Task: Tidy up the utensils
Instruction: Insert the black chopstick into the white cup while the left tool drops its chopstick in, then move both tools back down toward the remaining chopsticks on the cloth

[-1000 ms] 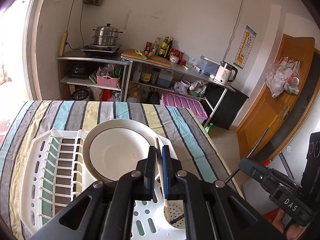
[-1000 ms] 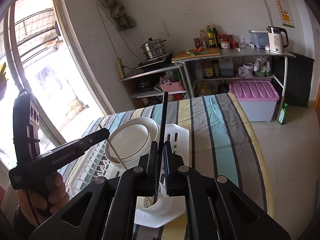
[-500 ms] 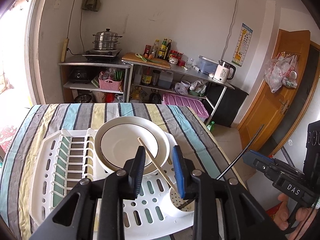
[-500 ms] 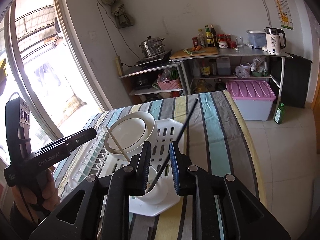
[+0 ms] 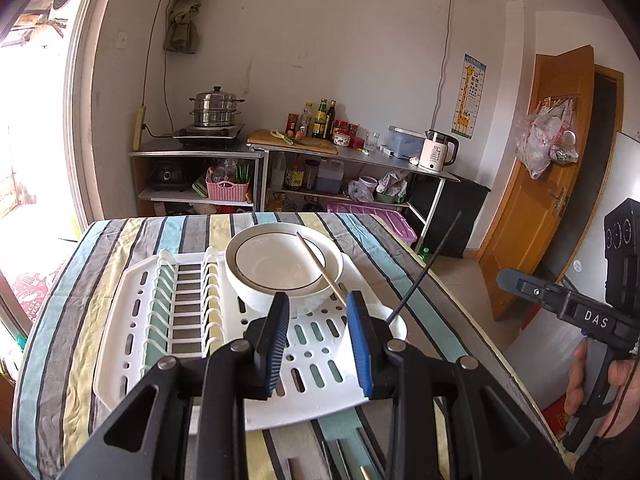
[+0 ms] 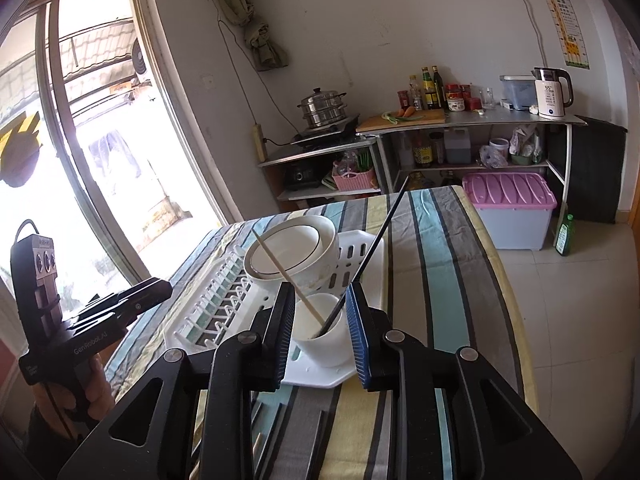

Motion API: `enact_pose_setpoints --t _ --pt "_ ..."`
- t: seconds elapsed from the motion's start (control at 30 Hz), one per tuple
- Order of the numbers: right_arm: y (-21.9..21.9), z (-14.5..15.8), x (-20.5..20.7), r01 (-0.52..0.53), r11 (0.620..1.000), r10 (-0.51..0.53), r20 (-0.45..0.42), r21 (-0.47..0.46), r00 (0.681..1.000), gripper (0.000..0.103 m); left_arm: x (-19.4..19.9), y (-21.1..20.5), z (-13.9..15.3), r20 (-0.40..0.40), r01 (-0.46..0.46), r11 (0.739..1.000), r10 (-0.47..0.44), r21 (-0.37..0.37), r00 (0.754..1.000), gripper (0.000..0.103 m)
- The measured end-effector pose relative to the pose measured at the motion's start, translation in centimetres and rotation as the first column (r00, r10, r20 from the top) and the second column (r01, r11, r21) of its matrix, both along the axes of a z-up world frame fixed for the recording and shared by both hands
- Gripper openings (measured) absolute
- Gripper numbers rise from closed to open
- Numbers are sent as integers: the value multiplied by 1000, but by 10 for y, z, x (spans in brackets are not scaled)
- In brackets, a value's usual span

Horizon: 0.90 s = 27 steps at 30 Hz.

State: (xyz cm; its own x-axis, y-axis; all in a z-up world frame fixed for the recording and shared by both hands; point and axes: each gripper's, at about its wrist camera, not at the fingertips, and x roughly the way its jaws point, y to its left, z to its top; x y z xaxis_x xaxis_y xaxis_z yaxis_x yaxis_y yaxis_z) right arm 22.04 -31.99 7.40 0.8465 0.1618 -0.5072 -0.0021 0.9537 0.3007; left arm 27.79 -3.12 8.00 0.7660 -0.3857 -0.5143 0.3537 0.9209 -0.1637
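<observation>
With 2 chopsticks (image 6: 296, 284) leaning in the rack's corner cup (image 6: 320, 334) to drain, left claw (image 5: 319, 340) spread, right claw (image 6: 320, 334) opening, both empty.

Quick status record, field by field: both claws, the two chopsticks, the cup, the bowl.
left claw: open, holding nothing
right claw: opening, nothing gripped
wooden chopstick: standing in cup, leaning over the bowl
black chopstick: in the same cup, leaning the other way
utensil cup: upright at rack corner
bowl: on white dish rack
</observation>
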Motion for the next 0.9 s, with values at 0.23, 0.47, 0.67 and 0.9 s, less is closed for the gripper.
enact_pose_setpoints --t 0.23,0.47,0.67,0.9 --pt "29 -11 -59 -27 998 28 18 -53 999 27 -65 27 -25 -8 -17 1000 17 24 1000 31" --pt "44 -30 -103 -23 997 23 -2 -72 1000 27 -117 40 -50 -34 -29 997 32 77 999 31" --pt "56 -50 -129 -34 996 31 -38 -85 999 27 -144 50 -67 -61 -33 996 38 83 997 31" --pt "64 -66 -128 -51 993 42 -86 -104 995 27 -144 49 -85 -109 -36 994 48 105 993 31"
